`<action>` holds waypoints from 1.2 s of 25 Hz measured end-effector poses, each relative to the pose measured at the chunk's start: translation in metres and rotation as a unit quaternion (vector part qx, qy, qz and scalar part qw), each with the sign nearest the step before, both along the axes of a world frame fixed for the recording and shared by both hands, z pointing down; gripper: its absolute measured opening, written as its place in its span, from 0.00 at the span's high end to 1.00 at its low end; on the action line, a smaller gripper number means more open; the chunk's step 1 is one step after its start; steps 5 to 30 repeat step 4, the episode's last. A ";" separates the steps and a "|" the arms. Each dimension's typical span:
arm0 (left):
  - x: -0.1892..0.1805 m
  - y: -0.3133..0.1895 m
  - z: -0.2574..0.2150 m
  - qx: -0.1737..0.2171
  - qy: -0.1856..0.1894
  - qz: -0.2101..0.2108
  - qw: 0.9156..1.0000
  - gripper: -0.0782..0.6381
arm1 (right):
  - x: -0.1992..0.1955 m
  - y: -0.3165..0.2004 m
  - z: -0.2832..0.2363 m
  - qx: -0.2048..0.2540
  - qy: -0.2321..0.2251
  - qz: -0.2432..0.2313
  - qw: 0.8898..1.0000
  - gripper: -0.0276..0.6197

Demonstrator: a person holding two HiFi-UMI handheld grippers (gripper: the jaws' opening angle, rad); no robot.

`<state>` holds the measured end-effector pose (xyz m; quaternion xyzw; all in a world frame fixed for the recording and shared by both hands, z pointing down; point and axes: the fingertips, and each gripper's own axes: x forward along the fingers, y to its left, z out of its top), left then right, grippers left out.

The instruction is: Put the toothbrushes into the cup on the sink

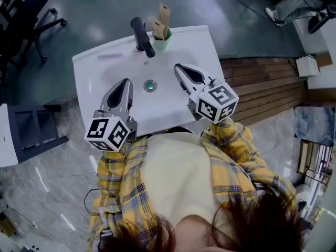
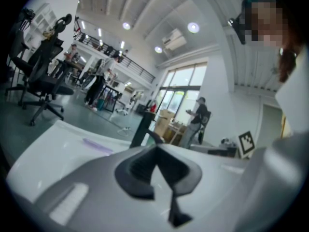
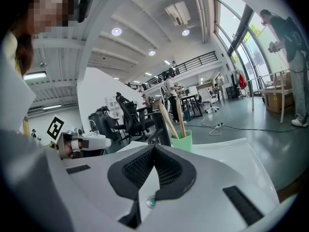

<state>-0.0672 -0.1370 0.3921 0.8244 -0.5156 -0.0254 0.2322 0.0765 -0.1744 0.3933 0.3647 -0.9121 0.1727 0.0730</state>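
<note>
So both tongs are hanging over the white sink (image 1: 89, 72) rn, using the black faucet (image 1: 142, 35) as my ref point. Left gripper (image 1: 126, 81) is hovering near-left of the faucet, jaws pressing together w/ nothing between them. Right gripper (image 1: 178, 67) is sitting near-right of the faucet, also pinching closed on nothing, and the drain (image 3: 151, 202) is peeking thru the gap under its pads. The green cup (image 1: 160, 42) is standing just right of the faucet at the back rim, and two wooden toothbrushes (image 1: 164, 16) are sticking up out of it, leaning a bit. Left of the faucet a thin lilac thing (image 1: 109, 56) is lying flat on the rim, can't tell if it's another brush tbh. Both grippers are staying well apart from the cup and the lilac thing.
</note>
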 end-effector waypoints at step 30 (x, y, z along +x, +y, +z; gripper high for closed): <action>0.001 0.000 0.002 -0.002 -0.001 0.001 1.000 0.88 | 0.001 0.000 0.002 -0.001 0.002 0.000 1.000 0.94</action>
